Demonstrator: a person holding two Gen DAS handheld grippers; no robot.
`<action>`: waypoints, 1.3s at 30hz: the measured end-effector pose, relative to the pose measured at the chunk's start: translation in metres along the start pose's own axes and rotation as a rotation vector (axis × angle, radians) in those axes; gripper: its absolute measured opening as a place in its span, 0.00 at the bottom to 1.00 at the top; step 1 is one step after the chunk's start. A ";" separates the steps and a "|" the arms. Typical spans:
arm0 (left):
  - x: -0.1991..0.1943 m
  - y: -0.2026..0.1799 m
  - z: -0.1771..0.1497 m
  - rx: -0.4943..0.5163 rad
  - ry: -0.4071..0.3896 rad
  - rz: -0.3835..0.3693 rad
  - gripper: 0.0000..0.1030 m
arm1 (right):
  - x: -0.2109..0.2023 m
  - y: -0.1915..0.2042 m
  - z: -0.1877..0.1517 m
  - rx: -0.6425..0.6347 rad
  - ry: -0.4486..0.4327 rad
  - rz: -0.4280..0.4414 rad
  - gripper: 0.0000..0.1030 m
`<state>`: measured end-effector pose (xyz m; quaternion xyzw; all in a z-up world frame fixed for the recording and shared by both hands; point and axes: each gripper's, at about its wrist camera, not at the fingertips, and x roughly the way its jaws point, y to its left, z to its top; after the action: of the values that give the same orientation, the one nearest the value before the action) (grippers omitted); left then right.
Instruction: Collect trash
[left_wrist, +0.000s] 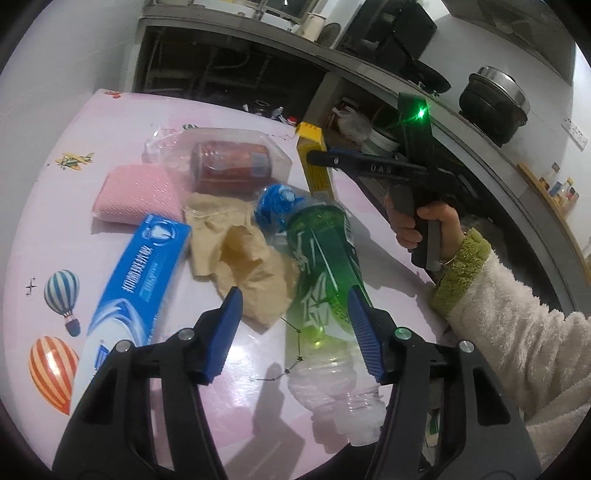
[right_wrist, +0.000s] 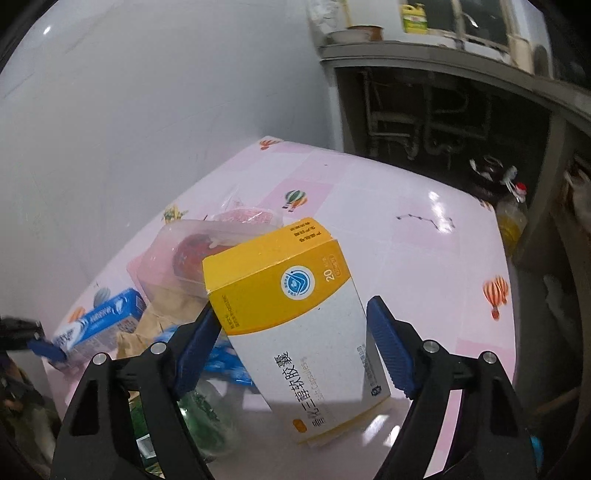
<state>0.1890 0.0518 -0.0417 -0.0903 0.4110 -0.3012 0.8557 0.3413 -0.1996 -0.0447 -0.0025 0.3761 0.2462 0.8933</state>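
Note:
Trash lies on the pink table (left_wrist: 236, 122): a green plastic bottle (left_wrist: 325, 266), crumpled brown paper (left_wrist: 240, 251), a blue toothpaste box (left_wrist: 136, 280), a red can (left_wrist: 229, 166) in clear packaging, a pink sponge (left_wrist: 136, 194). My left gripper (left_wrist: 295, 328) is open, low over the table, with the bottle against its right finger. My right gripper (right_wrist: 295, 339) stands with a yellow-and-white medicine box (right_wrist: 295, 314) between its fingers; the left finger touches the box and a small gap shows at the right finger. The box (left_wrist: 314, 162) and right gripper (left_wrist: 321, 158) also show in the left wrist view.
A dark counter with a pot (left_wrist: 495, 99) and shelves runs behind the table in the left wrist view. An oil bottle (right_wrist: 511, 221) stands past the table's far edge. A white wall (right_wrist: 147, 110) borders the table on the left.

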 end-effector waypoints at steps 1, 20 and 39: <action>0.001 -0.002 -0.001 0.002 0.003 -0.005 0.53 | -0.005 -0.004 -0.001 0.035 -0.002 -0.008 0.75; 0.011 -0.004 -0.011 -0.011 0.008 -0.057 0.46 | -0.138 -0.004 -0.050 0.363 0.075 -0.049 0.74; 0.018 -0.012 0.051 0.051 -0.008 0.098 0.41 | -0.039 0.006 -0.090 0.299 0.245 -0.288 0.76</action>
<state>0.2307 0.0272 -0.0159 -0.0493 0.4036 -0.2688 0.8732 0.2554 -0.2284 -0.0820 0.0466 0.5096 0.0557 0.8574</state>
